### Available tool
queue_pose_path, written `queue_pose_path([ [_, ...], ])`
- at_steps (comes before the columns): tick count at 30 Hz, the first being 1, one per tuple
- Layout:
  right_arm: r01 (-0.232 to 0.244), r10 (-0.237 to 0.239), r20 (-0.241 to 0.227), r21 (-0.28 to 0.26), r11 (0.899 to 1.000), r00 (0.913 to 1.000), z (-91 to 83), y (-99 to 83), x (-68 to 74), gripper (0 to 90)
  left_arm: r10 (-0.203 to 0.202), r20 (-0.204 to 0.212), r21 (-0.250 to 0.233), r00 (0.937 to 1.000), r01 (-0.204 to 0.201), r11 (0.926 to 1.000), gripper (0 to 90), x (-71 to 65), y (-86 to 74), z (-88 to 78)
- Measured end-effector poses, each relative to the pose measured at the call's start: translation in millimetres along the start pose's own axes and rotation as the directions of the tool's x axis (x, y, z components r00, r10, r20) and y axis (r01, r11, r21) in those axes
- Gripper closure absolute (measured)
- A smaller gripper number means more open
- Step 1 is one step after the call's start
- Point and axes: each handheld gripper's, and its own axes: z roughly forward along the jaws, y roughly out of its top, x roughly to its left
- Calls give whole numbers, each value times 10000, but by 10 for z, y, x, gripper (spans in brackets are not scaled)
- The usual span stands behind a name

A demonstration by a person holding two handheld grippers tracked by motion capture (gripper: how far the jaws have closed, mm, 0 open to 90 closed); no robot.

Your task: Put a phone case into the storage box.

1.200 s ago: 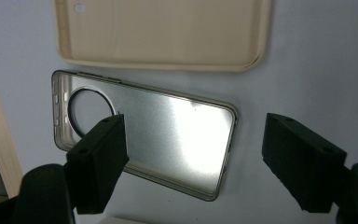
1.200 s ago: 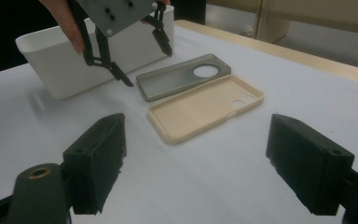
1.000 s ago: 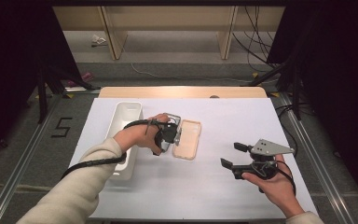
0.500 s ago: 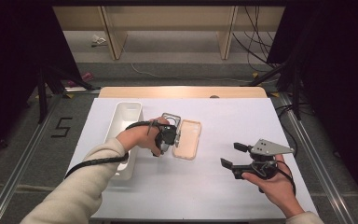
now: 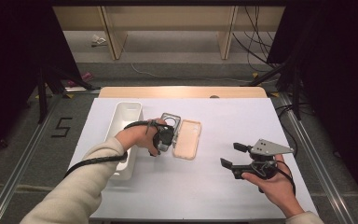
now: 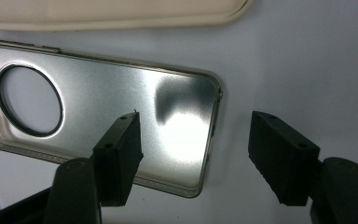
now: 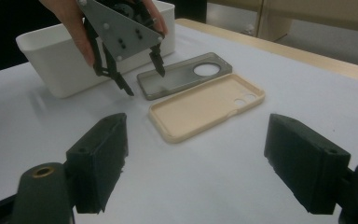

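- The left gripper [image 5: 164, 139] hangs above the near end of the grey phone case [image 6: 121, 112], which lies flat, hollow side up, on the counter [image 5: 242, 116], between the white bin [image 5: 126, 116] on its left and the beige phone case [image 5: 188, 139] on its right.
- Its jaws have just been closing but are not yet clenched: in the left gripper view one pad [image 6: 119, 149] hovers over the case floor and the other stands outside the near right edge, so the rim lies between them without pad contact. This straddle suits a pinch on the thin side wall, probably the only part a flat case offers for lifting.
- The beige phone case lies just beside the grey one, also hollow side up, its long edge parallel; the close spacing leaves little room for the outer pad.
- The right gripper [image 5: 237, 156] rests at the near right of the counter, well apart from both cases, jaws released and holding nothing, likely kept clear of the working area.
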Motion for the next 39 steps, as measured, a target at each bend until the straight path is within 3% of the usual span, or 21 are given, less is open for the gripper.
queue_pose_path([
  [6, 9, -9, 0, -7, 10000, 10000, -1, 0, 0, 226, 428, 13, 365, 9991, -428, 9984, 388, 15, -2, 16],
  [14, 8, -8, -12, -2, 10000, 10000, -1, 0, 0, 228, 658, 10, 518, 9978, -658, 9965, 411, 42, -10, 34],
  [27, 0, 0, -30, 16, 10000, 10000, 2, -1, 0, 229, 788, -41, 410, 9969, -785, 9961, 426, 70, -1, 64],
  [39, 25, -25, -37, 13, 10000, 10000, 6, -3, 0, 230, 720, 260, 302, 9971, -728, 9969, 474, 67, -12, 98],
])
